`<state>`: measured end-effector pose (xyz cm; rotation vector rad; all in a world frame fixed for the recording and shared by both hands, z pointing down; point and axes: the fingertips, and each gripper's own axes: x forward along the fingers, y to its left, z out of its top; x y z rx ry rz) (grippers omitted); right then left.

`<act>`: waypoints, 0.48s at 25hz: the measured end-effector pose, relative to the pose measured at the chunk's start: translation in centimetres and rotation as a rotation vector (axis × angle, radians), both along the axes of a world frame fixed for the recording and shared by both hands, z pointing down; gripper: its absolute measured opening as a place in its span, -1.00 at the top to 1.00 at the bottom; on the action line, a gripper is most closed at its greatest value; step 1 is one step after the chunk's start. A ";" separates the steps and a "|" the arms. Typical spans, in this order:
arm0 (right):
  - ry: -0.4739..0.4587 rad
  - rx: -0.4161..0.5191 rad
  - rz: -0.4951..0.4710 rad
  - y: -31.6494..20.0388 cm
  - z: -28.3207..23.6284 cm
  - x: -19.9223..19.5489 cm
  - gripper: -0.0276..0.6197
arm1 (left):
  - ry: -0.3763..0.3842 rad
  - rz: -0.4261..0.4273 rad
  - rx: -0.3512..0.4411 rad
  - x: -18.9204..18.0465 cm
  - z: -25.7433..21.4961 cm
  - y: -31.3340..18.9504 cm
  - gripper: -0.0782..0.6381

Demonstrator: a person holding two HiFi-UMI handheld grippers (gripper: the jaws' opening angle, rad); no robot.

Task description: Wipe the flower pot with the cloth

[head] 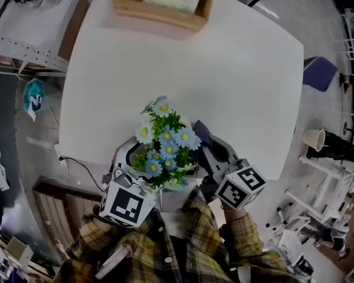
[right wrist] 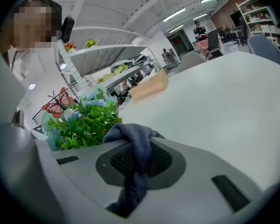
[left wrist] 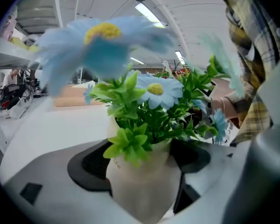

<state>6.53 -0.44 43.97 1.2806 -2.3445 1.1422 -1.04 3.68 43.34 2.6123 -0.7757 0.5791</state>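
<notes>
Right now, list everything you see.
table: one, white, centre.
pot: one, cream, near edge, between left claw's jaws.
flowers: one bunch, blue, green leaves, in pot.
cloth: one, dark blue, in right claw.
tray: one, wooden, far edge.
cup: one, tan, right of table.
chair: one, blue, right of table.
left claw: one, grey, jaws wide round pot.
right claw: one, grey, shut on cloth.
shirt: one, yellow plaid, bottom.

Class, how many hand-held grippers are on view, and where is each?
2. The left hand-held gripper is at the table's near edge with the flower pot between its jaws; the right hand-held gripper is beside it, clamped on the cloth.
</notes>
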 end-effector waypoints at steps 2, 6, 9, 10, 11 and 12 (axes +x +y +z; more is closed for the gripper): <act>0.025 0.009 -0.071 -0.3 -0.1 0.1 0.83 | -0.020 0.067 -0.007 0.1 0.0 -0.2 -0.37; 0.061 0.012 -0.144 -1.8 -0.3 0.7 0.83 | -0.038 0.190 -0.010 0.5 -0.1 -1.1 -0.37; 0.060 0.003 -0.178 -2.9 -0.1 1.0 0.83 | -0.036 0.266 -0.008 0.7 0.1 -1.5 -0.37; 0.058 0.000 -0.191 -3.3 -0.1 1.1 0.83 | -0.036 0.291 -0.007 0.8 0.1 -1.6 -0.37; 0.057 -0.002 -0.208 -3.6 -0.1 1.3 0.83 | -0.036 0.316 -0.005 0.9 0.0 -1.7 -0.37; 0.058 -0.003 -0.230 -3.9 -0.3 1.6 0.83 | -0.037 0.345 -0.003 1.2 -0.2 -1.7 -0.37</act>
